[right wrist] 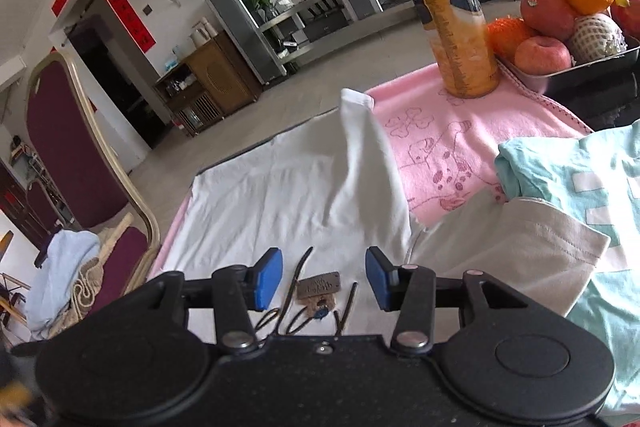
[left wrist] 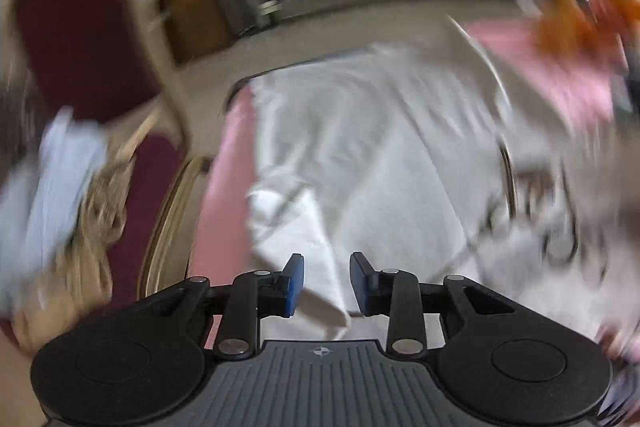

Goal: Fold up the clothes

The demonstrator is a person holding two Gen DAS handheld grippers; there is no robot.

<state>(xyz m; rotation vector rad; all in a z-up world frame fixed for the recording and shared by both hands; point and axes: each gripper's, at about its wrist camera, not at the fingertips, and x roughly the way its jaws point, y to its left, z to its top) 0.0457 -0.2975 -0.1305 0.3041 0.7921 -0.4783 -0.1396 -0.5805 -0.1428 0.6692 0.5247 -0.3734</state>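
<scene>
A white garment [right wrist: 280, 195] lies spread on a pink blanket [right wrist: 452, 147] over the table. One part of it rises in a tall peak [right wrist: 364, 147] at its right edge. Its brown hang tag [right wrist: 318, 285] with a dark cord rests on the cloth just below my right gripper [right wrist: 324, 279], whose blue pads stand apart and touch nothing. The left wrist view is blurred. There the white garment [left wrist: 380, 147] shows a folded flap [left wrist: 304, 235] running toward my left gripper [left wrist: 327, 285], which is open, with cloth behind the gap but not pinched.
An orange juice bottle [right wrist: 452, 7] and a metal tray [right wrist: 592, 67] of fruit stand at the blanket's far right. A teal shirt [right wrist: 580, 179] and a beige cloth [right wrist: 508, 243] lie at the right. On the left, a maroon chair [right wrist: 68, 143] holds a light blue cloth [right wrist: 64, 267].
</scene>
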